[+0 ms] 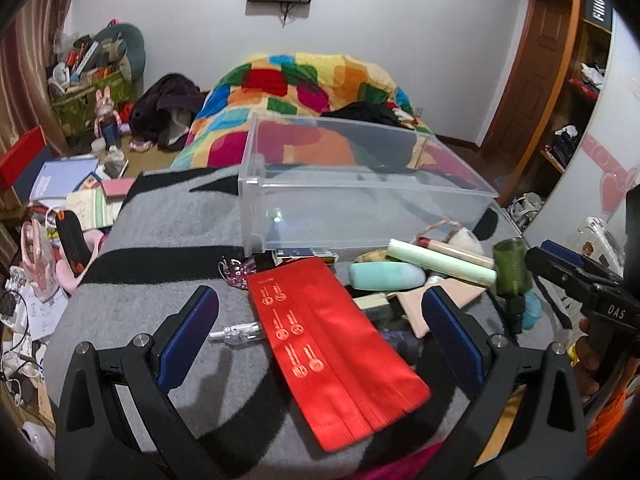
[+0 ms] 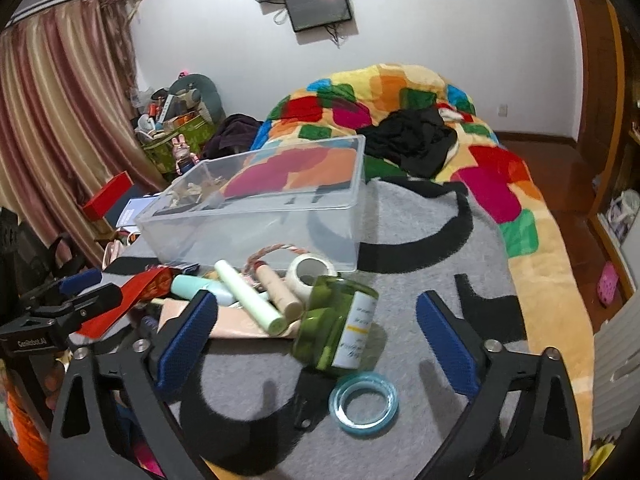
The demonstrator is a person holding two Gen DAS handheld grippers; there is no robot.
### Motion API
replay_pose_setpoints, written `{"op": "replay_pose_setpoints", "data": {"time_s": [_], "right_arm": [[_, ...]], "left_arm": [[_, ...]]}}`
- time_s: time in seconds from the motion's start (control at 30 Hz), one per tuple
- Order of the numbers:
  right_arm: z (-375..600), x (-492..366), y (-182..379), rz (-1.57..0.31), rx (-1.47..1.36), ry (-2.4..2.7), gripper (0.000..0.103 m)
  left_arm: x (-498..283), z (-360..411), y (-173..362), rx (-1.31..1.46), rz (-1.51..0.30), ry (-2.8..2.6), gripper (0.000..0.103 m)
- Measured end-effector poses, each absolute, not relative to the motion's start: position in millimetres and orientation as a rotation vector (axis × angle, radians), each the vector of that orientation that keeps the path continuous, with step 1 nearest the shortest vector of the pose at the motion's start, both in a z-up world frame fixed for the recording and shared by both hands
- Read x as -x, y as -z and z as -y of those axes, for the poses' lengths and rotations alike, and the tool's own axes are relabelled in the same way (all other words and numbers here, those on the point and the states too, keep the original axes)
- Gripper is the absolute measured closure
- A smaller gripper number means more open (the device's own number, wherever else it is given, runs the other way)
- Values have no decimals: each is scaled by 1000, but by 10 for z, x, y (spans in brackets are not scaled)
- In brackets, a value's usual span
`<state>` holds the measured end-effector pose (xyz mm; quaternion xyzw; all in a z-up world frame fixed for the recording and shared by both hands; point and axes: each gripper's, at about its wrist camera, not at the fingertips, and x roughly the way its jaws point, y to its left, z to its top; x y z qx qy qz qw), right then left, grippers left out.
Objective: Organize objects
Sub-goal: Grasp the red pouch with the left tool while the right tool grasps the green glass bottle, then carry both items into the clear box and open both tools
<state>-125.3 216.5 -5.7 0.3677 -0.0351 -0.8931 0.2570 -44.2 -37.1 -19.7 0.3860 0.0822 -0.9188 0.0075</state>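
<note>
**Both grippers open over the clutter on the bed**

Left wrist view: the left gripper (image 1: pixel 320 322) hovers with fingers spread wide, holding nothing, above a flat red fabric pouch (image 1: pixel 336 354) lying on the grey and black blanket (image 1: pixel 160 232). The clear plastic storage box (image 1: pixel 360 184) stands just behind the pouch.

Right wrist view: the right gripper (image 2: pixel 316 334) has its fingers wide apart and empty, flanking a green glass bottle (image 2: pixel 340 322) lying on its side. A blue ring of clear tape (image 2: pixel 363 402) lies just in front of the bottle
</note>
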Motion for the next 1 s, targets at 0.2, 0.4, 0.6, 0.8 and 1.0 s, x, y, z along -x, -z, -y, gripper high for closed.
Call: {"op": "replay_pose_setpoints", "data": {"time_s": [0.2,0.4,0.6,0.8,1.0], "right_arm": [[-2175,1417,240,130,-1100,2379,32],[-2190,1455,366,143,-1155,2335,56],[-2187,1397,356,119,-1116,2350,59],[-2183,1286,169,88,-1041,2377,63],[-2146,1260,-105,58,-951,2397,65]], "left_arm": [[595,473,395,-1324,-333,2817,18],[579,512,524,-1329,-378,2808,27],[514,514,502,-1290,-356,2833,47],[444,518,424,-1248,-334,2844,50],[397,512,170,-1132,-287,2899,50]]}}
